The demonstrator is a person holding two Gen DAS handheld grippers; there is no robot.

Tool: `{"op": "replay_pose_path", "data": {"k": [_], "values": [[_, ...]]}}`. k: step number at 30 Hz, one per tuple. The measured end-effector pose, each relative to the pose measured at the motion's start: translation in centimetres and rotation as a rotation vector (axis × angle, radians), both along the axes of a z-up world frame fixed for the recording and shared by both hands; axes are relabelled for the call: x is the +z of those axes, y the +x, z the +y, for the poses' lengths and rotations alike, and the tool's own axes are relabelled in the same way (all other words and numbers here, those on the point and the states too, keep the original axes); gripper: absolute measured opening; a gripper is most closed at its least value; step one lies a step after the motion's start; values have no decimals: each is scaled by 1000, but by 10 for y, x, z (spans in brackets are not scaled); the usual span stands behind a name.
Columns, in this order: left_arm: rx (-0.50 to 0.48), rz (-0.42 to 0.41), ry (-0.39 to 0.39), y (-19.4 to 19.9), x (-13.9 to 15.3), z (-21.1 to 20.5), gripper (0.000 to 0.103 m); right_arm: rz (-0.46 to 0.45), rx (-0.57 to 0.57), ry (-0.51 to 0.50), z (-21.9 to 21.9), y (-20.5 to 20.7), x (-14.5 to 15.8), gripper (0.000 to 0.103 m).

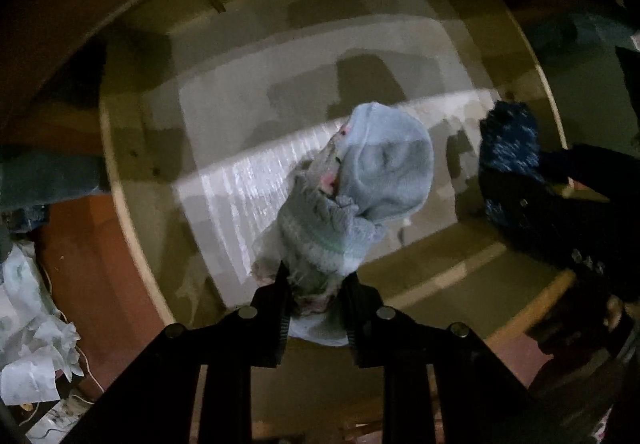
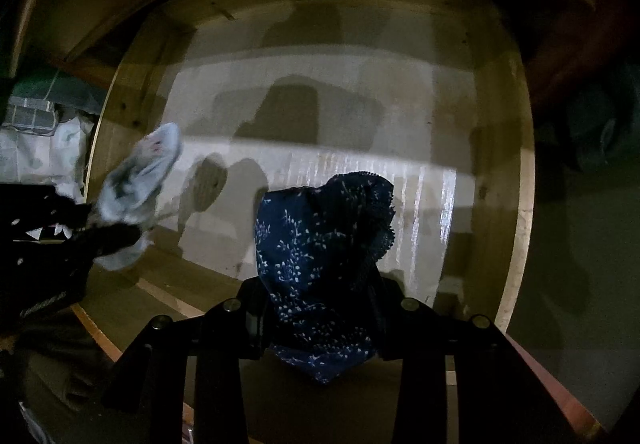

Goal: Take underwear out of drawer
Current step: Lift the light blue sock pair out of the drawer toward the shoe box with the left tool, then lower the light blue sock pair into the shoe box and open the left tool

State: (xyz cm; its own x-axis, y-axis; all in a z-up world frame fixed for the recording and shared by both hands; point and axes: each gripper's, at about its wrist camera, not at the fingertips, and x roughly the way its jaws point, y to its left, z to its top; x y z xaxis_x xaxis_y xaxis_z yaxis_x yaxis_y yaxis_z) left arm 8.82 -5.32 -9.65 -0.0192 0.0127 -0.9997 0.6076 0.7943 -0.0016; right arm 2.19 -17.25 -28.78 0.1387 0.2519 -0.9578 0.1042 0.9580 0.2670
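Pale-blue underwear (image 1: 352, 199) clamped btwn left fingers (image 1: 282, 296); navy pair (image 2: 320, 264) btwn right fingers (image 2: 256, 308).

A: What do the handheld tools look like?
B: The matte black two-finger left gripper (image 1: 316, 296) has flat linkage bars joined by round silvery pivot screws.
A: The other?
B: The matching black right gripper (image 2: 320, 308) has identical bars and screws.

Dim room, perhaps reddish floor (image 1: 100, 264).
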Motion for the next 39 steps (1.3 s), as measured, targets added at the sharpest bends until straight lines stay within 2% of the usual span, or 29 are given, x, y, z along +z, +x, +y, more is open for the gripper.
{"op": "replay_pose_path", "data": {"k": [5,8,11,17,21,26,30,39], "values": [[-16,-65,-56,-18,31,4,23,0,-5,-8,2,2,-1,36],[-36,-108,-76,-45,56,9,23,2,-5,-11,4,2,-2,36],[-47,-129,-142,-59,78,12,23,7,-2,-16,6,3,-4,36],[-55,-198,-234,-79,135,14,23,7,-6,-14,7,4,-5,36],[-70,-292,-320,-88,188,14,23,10,-3,-18,7,0,-5,36],[-35,-420,-399,-82,251,13,23,7,15,-32,9,0,-4,36],[39,-501,-440,-69,291,7,23,10,11,-33,8,0,-4,36],[103,-589,-425,-30,332,-28,23,9,9,-25,9,0,-3,36]]}}
